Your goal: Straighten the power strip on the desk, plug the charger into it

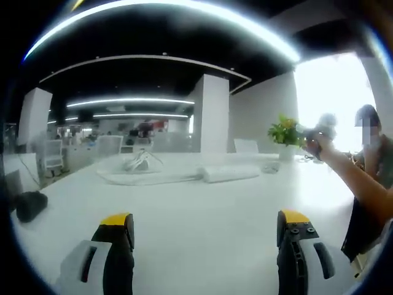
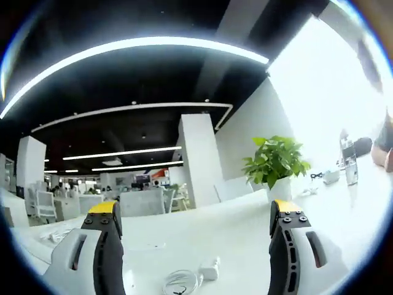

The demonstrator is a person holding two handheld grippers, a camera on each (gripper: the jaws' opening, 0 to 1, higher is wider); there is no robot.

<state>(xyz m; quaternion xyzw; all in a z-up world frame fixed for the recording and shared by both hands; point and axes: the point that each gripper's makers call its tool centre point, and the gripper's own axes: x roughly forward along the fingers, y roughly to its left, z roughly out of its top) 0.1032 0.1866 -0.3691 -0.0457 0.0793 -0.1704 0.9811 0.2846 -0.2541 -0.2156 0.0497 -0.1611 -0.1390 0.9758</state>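
Both grippers, left [image 1: 206, 236] and right [image 2: 193, 230], hover jaws wide and empty over the white desk [image 1: 202, 203]. Potted plant [image 2: 274, 161] stands at two o'clock; white charger [image 2: 210, 269] and coiled cable [image 2: 181, 283] lie at six, between right jaws.

plant x1 [image 2: 274, 161] | bottle x1 [image 2: 349, 161] | charger x1 [image 2: 210, 268] | blk pouch x1 [image 1: 31, 205] — pillar x1 [image 2: 196, 161]

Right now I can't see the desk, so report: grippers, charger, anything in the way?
Both grippers open, empty: left, right. Small white charger with coiled cable on the desk, untouched. Power strip not identified. Potted plant beyond, off the path.
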